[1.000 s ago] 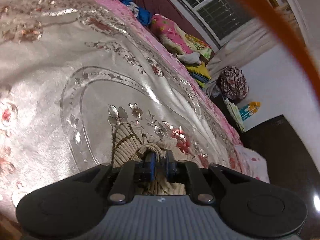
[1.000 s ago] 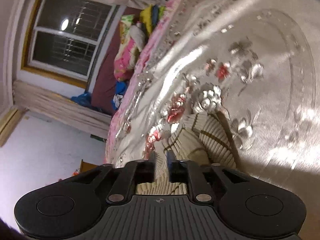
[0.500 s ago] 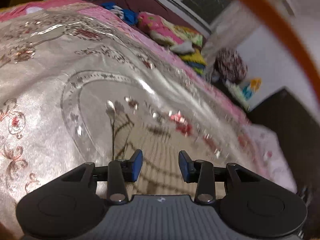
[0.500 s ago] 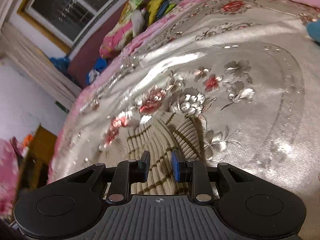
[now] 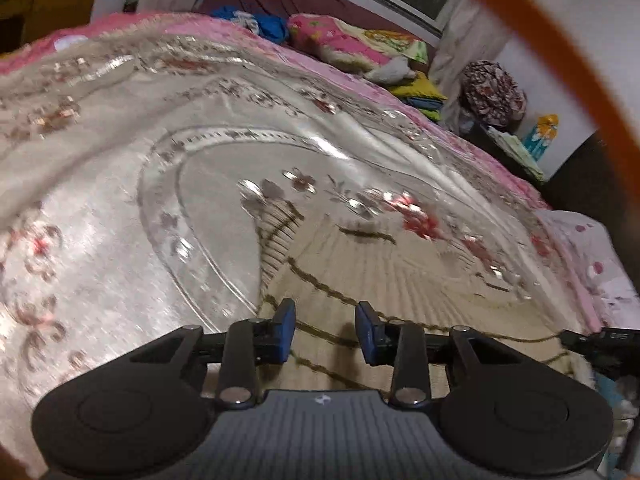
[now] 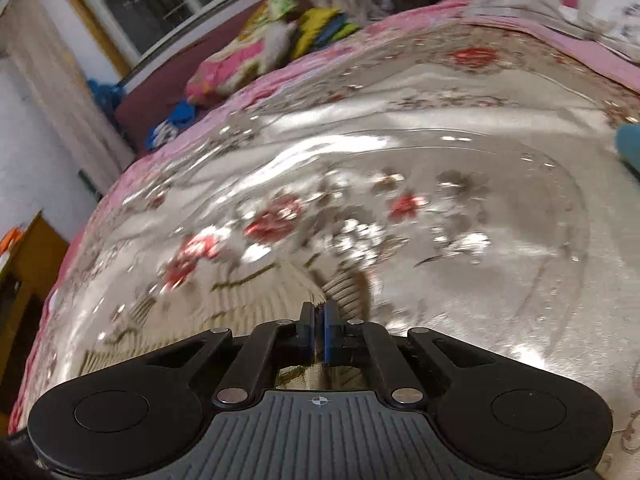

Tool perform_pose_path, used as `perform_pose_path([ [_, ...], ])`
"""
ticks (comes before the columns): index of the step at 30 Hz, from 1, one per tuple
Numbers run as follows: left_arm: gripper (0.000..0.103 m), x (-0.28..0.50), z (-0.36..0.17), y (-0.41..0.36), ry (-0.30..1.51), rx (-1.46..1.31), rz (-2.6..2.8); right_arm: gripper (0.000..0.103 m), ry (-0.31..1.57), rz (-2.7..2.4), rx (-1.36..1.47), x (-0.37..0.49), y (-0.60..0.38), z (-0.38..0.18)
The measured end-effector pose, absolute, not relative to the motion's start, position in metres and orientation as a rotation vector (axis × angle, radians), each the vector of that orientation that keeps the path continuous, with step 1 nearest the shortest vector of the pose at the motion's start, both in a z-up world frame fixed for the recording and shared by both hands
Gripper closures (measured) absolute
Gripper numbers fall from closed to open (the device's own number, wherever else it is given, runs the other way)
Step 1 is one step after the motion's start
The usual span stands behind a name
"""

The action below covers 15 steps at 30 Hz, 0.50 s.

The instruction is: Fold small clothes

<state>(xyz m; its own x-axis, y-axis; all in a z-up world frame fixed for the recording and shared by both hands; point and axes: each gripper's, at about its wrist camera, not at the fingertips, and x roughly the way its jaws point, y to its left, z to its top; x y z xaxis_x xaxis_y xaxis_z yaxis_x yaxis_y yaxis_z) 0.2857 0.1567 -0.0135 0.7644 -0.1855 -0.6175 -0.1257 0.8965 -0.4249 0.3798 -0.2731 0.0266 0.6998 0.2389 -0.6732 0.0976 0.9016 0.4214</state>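
Tongs of the left hand [image 5: 325, 330] stand open, the two blue pads [image 5: 285, 330] well apart with nothing between them, and they hover just above the beige striped garment [image 5: 380, 276]. This garment lies spread flat on the bed, on the shiny silver bedspread [image 5: 100, 200] with its flower pattern, and its thin dark stripes run across it below the left tongs. The right tongs [image 6: 319, 338] are nearly closed, with only a thin gap between the blue pads [image 6: 331, 338]; whether they pinch the cloth I cannot tell, because the picture is blurred there. In the right wrist view the same garment [image 6: 240, 300] lies under and in front of the right tongs, with one ribbed edge just beyond the tips. Around the silver cover a pink bedsheet [image 5: 460, 136] shows at the border of the bed. At the far side of the bed a pink flowered pillow [image 5: 340, 44] lies near some blue cloth [image 5: 268, 26] and yellow folded things [image 5: 420, 88]. Behind them there is a window [image 6: 160, 12] with a light curtain [image 6: 52, 92] beside it. An orange blurred band [image 5: 560, 52] crosses the upper right corner of the left wrist view.
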Motion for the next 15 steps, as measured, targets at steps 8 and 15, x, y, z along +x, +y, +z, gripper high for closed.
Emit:
perform_pose_path([
  [8, 0.065, 0.29, -0.012, 0.163, 0.719, -0.476, 0.016, 0.098, 0.85, 0.054, 0.362, 0.386, -0.26, 0.017],
  [15, 0.065, 0.262, 0.008, 0.163, 0.674, -0.475, 0.005, 0.091, 0.745, 0.099, 0.323, 0.359, -0.25, 0.054],
])
